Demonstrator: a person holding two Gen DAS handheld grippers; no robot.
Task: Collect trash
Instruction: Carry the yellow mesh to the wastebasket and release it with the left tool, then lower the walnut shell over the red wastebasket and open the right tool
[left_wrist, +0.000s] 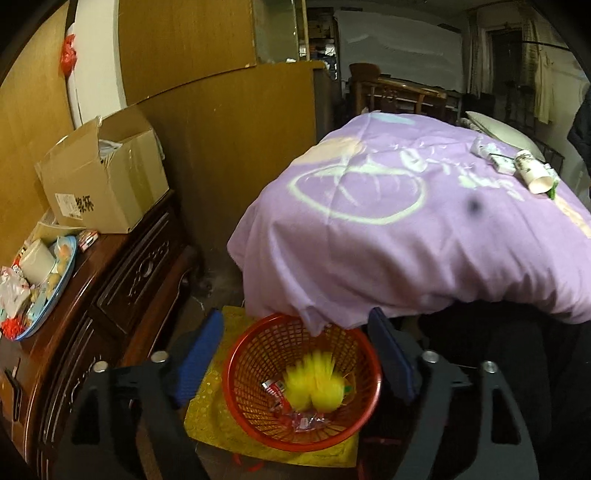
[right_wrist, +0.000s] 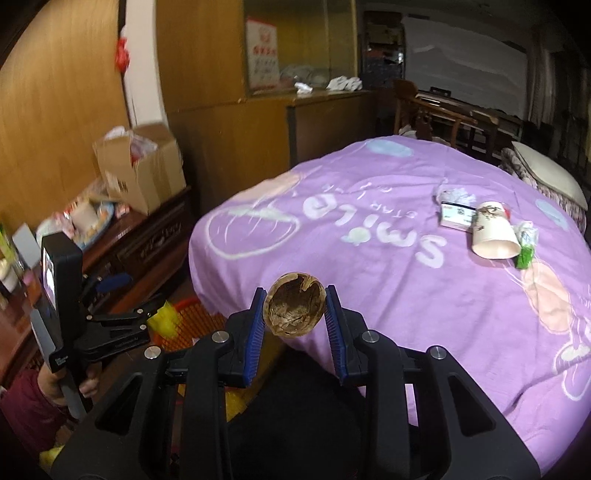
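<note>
Holding yellow trash (left_wrist: 318, 384), red basket (left_wrist: 255, 341)

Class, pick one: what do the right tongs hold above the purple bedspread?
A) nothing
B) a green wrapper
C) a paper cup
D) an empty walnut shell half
D: the right tongs are shut on a brown, hollow walnut shell half; the paper cup lies on the bedspread.

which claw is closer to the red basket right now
Left. The left claw hangs open right above the red basket, with a yellow item blurred in it. The right claw holds a brown shell by the purple bed cover, off beside the basket.
</note>
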